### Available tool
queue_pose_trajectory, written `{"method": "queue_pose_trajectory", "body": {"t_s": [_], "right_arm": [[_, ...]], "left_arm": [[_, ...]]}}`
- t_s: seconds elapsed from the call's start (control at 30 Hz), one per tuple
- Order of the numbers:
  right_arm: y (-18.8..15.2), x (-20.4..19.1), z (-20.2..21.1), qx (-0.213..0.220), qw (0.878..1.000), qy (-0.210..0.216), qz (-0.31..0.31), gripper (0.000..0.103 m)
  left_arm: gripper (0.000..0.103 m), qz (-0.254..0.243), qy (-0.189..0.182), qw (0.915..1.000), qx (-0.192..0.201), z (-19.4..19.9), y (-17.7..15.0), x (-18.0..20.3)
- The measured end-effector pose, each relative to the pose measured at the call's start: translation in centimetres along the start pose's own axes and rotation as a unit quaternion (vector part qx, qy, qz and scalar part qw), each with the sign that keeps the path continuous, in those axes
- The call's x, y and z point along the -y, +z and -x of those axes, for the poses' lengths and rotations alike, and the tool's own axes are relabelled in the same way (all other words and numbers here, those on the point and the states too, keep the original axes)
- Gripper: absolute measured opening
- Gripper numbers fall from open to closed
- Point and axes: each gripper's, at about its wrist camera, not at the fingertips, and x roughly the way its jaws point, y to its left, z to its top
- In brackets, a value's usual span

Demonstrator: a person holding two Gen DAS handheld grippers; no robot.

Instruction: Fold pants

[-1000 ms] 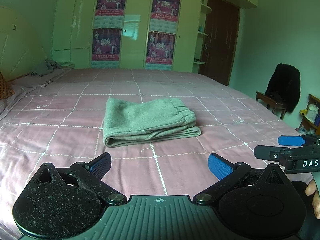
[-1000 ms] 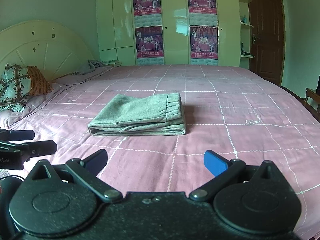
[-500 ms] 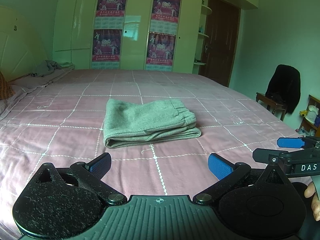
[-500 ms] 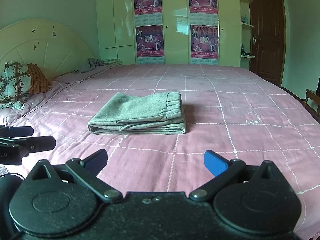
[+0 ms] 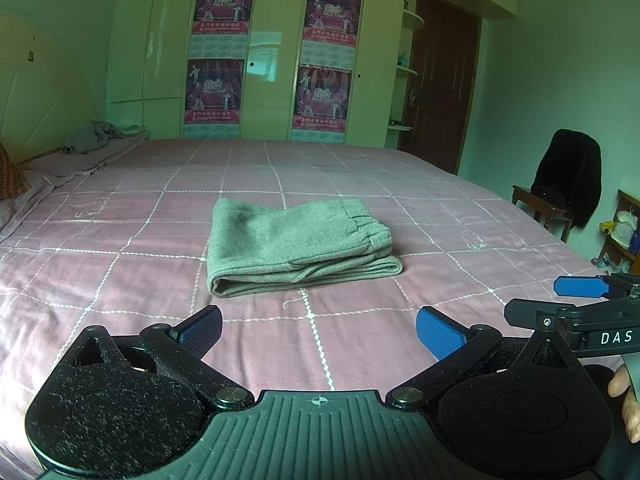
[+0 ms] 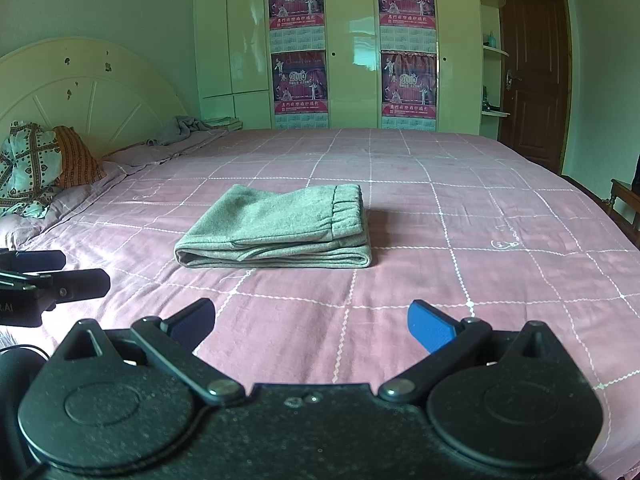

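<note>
Presently, left view: left gripper point(image 5: 318, 330) spread, holding nothing; folded pants point(image 5: 298, 246) lie mid-bed point(image 5: 120, 248), just ahead. Right view: right gripper point(image 6: 310, 320) likewise spread, clear of pants point(image 6: 276, 230), waistband rightward.

Both views face the folded pants point(image 5: 298, 246) low, side-by-side.

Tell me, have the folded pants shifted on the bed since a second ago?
No. The pants lie in the same place against the white grid lines of the bedspread, and both open grippers hang short of them.
</note>
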Motion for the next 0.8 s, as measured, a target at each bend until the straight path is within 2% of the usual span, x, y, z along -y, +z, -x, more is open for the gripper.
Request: {"method": "queue_pose_trajectory", "body": {"t_s": [0.8], "right_arm": [[-0.29, 0.09, -0.10, -0.002, 1.000, 0.003, 0.002, 0.103]], "left_arm": [[0.103, 0.002, -0.001, 1.0000, 0.004, 0.48, -0.12, -0.05]]}}
